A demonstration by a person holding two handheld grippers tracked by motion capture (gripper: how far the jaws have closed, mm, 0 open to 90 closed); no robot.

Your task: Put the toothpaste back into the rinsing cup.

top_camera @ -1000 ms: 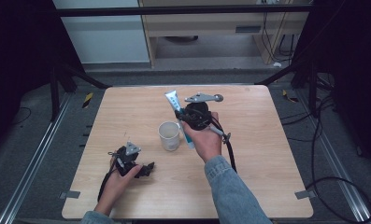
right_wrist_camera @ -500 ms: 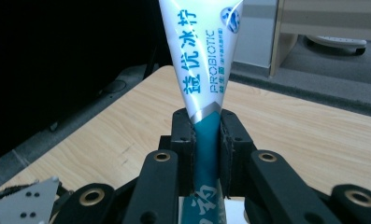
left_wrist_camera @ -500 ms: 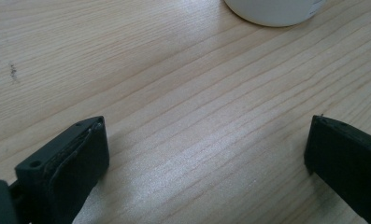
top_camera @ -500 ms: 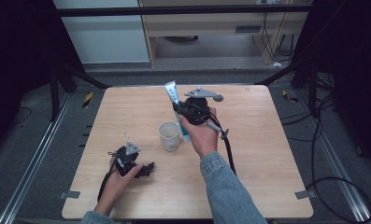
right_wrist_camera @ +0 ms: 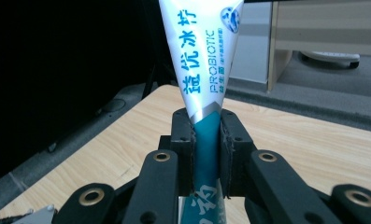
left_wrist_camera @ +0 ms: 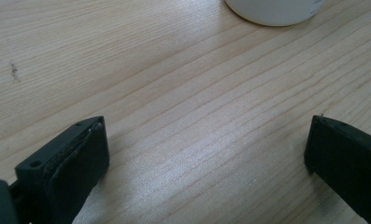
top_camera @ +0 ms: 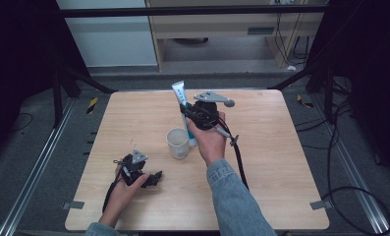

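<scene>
Two grippers over wooden table (top_camera: 281,162). Right gripper (top_camera: 186,112) clamped tight on toothpaste tube (right_wrist_camera: 206,60), pads pressing its teal middle, flat crimped end up, tube raised above table's middle toward far edge, just beside white cup (top_camera: 178,143). Left gripper (left_wrist_camera: 206,154) wide apart, nothing between, resting low near front-left corner. Bare wood along right edge and far-left corner; cup between both hands.
</scene>
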